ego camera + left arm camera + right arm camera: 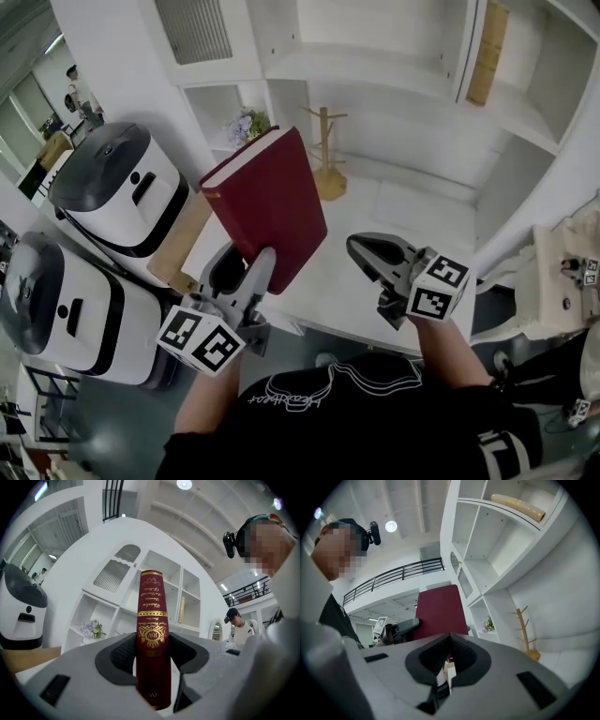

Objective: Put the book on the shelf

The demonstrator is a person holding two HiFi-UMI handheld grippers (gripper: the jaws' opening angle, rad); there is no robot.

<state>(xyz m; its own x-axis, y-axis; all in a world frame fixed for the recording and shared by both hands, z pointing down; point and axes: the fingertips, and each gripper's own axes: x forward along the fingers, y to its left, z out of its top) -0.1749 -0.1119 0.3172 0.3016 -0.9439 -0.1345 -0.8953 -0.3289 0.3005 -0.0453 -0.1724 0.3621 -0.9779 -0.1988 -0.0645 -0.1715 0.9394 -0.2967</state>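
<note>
- Closest to the head cam is the person's black t-shirt [375,412], with both marker cubes poking out just past it.
- Left gripper [152,651] is clamped on the dark red book [152,616]. The 2 pads squeeze the covers on either side of the gold-printed spine, down near the book's lower end.
- So the book is up in the air, leaning a bit, over the white counter [403,291] and in front of the white shelf unit [375,75]. It's not on any shelf yet.
- Right gripper [447,656] has its jaws pressed together with nothing between them. It hangs just to the right of the book, not touching it.
- On handling, I'd guess it's a thick hardback: stiff, won't flex, probably fairly heavy. It's held at 1 end only, so the free end may want to swing.
- The covers look smooth, so slipping seems possible. Pinching close to the spine looks like the right spot, and the empty gripper could steady the far edge.
- The wooden mug tree [326,150] and little flowers [246,127] take up the lower cubbies, so those need avoiding.
</note>
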